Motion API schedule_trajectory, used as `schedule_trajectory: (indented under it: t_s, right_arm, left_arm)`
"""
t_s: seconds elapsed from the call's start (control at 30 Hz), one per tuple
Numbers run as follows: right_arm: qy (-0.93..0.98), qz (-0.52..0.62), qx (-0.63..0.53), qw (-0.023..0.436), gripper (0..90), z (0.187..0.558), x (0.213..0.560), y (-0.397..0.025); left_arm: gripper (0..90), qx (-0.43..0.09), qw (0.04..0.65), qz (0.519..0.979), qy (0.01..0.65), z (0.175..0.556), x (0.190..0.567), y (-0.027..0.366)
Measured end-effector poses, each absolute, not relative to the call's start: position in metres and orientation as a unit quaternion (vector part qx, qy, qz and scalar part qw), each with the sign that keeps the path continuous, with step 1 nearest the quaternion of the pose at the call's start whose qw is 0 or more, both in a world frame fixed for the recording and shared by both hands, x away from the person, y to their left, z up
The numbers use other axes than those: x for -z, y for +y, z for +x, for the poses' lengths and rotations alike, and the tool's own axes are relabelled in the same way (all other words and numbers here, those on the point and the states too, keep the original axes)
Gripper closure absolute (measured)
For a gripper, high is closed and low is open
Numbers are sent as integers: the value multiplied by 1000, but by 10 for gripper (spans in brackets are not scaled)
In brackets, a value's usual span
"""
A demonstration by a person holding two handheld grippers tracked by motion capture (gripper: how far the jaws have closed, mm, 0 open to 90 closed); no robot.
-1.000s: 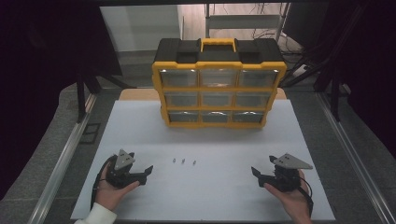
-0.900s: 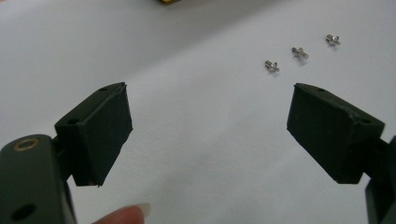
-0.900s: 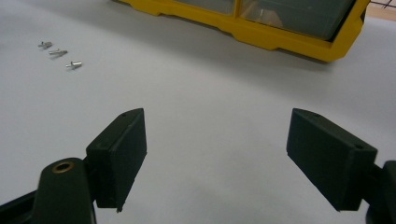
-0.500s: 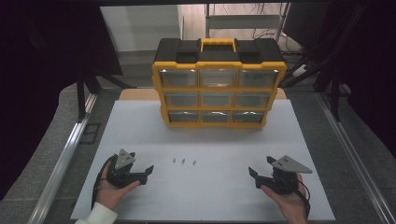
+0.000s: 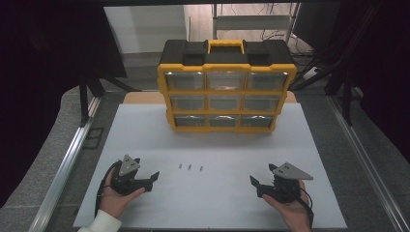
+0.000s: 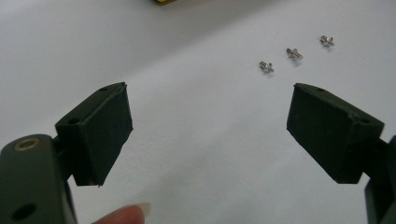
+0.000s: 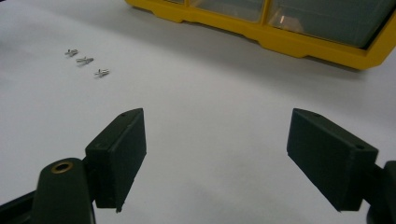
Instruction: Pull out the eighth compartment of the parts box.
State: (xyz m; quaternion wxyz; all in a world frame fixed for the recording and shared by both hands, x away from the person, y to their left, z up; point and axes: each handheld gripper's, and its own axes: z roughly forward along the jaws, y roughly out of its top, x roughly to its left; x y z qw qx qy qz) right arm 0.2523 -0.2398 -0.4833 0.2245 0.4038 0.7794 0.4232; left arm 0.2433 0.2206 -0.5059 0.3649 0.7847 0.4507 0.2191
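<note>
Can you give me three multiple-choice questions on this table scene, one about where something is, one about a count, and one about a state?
1. Where do the small metal screws lie?
A. Inside a drawer of the organizer
B. On the white table between the two hand-held grippers
C. On top of the organizer

2. How many screws are on the table?
A. Three
B. Five
C. One

3. What state is the left hand-held gripper in?
A. Shut on a screw
B. Shut with nothing in it
C. Open with nothing in it

Answers: 1 B, the high view shows them on the white table, in front of the yellow and black drawer organizer, between the left and right hand-held gripper. 2 A, three show in a row in every view. 3 C, the left gripper view shows its jaws wide apart over bare table.
</note>
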Motion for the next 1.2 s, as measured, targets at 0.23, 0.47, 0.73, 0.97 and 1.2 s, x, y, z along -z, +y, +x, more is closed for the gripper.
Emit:
schedule_trajectory:
  t_s: [0.23, 0.47, 0.73, 0.97, 1.2]
  right_arm:
    - [783, 400, -421, 222, 197, 252, 485, -233]
    - [780, 403, -432, 206, 196, 252, 485, -229]
    - [779, 403, -431, 210, 197, 252, 486, -221]
    - [781, 400, -429, 214, 196, 252, 489, -213]
    - [783, 397, -428, 213, 193, 252, 491, -203]
  left_arm:
    - [147, -218, 364, 785, 451, 244, 507, 220]
    - [149, -217, 361, 786, 452, 244, 508, 219]
    - [150, -215, 360, 789, 449, 244, 508, 218]
    - [150, -216, 358, 790, 449, 244, 509, 218]
    - [152, -218, 359, 790, 446, 244, 508, 218]
